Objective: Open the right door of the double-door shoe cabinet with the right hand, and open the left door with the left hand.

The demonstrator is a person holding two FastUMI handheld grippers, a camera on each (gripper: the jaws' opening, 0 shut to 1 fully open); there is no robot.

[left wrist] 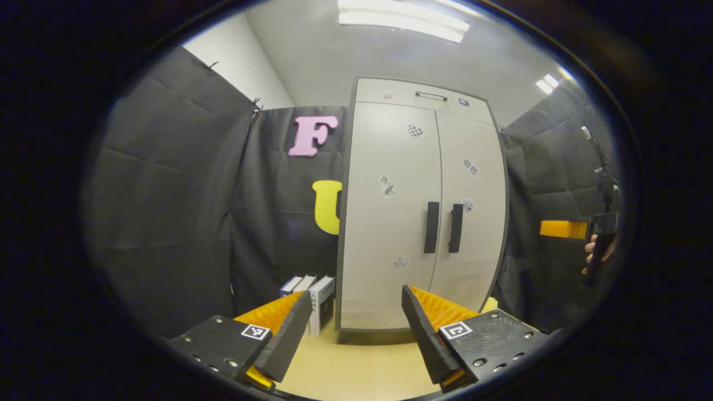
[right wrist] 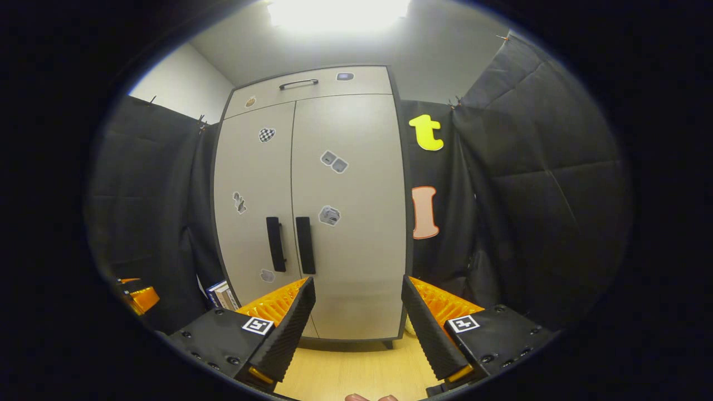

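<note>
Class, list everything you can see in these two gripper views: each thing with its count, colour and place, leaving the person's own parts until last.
shoe cabinet: one, pale grey, standing on the floor against the cloth wall.
doors: two, pale grey, both closed; left door, right door.
door handles: two, black, upright, beside the centre seam; left, right.
top drawer: one, grey, dark handle, above the doors.
stickers: several, grey-patterned, on the doors.
boxes: a few, white and blue, left of the cabinet.
floor: light wood.
left gripper: open, away from the cabinet.
right gripper: open, away from the cabinet.
hand: holding the right gripper.

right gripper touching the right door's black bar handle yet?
Apart. Right gripper view: open right gripper sits well short of the black bar handle, grey door and floor between.
</note>
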